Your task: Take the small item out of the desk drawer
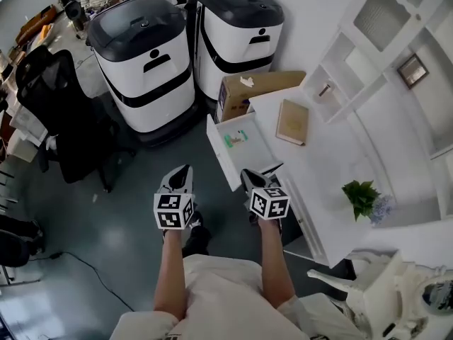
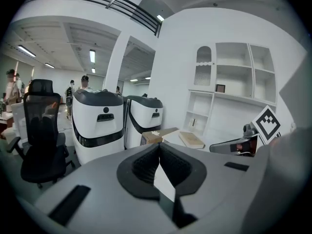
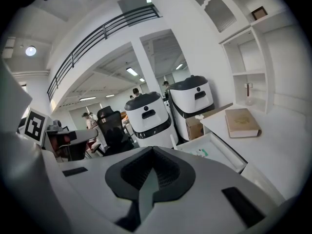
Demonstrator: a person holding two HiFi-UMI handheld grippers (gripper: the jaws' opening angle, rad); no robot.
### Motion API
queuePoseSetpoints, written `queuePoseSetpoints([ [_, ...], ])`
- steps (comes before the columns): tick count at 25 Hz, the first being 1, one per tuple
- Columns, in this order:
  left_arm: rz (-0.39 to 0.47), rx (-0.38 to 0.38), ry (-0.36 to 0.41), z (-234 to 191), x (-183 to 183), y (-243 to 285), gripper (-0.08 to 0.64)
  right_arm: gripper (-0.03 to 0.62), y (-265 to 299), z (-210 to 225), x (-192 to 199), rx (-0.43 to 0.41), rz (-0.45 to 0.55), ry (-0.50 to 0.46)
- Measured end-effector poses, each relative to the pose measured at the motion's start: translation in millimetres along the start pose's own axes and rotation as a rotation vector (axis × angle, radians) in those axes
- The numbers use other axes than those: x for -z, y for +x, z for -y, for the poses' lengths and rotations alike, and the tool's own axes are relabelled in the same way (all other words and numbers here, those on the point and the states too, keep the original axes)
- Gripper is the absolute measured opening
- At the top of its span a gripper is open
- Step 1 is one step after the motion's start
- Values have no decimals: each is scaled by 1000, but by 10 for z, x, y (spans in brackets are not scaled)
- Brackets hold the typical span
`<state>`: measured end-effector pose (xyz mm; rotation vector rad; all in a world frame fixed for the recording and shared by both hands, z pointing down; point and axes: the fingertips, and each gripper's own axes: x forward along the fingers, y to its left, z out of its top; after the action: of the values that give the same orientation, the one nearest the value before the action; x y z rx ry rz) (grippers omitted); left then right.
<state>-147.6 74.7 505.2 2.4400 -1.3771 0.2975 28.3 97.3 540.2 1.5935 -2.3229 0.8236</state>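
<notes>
The white desk drawer [image 1: 256, 153] stands pulled out from the desk's left side. A small green-and-white item [image 1: 236, 139] lies flat near its far end. Both grippers hover over the floor, short of the drawer's near end. My right gripper [image 1: 248, 174] is shut and empty, just left of the drawer's near corner. My left gripper [image 1: 187, 169] is farther left, also shut and empty. In the right gripper view the jaws [image 3: 152, 150] meet, with the drawer [image 3: 220, 152] and the item [image 3: 201, 153] ahead to the right. The left gripper view shows closed jaws [image 2: 159, 146].
A tan book [image 1: 292, 121] lies on the white desk [image 1: 333, 161]. An open cardboard box [image 1: 248, 91] sits behind the drawer. Two white-and-black machines [image 1: 145, 55] stand beyond, a black office chair [image 1: 60, 112] at left, a potted plant [image 1: 362, 195] at right.
</notes>
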Motion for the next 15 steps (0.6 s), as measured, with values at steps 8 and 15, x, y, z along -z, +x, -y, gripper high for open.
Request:
queuePoseSetpoints([
  [8, -24, 60, -43, -607, -184, 696, 17, 26, 716, -22, -494, -10, 106, 86],
  [15, -70, 124, -47, -735, -160, 1166, 17, 25, 983, -120, -715, -139, 153, 160],
])
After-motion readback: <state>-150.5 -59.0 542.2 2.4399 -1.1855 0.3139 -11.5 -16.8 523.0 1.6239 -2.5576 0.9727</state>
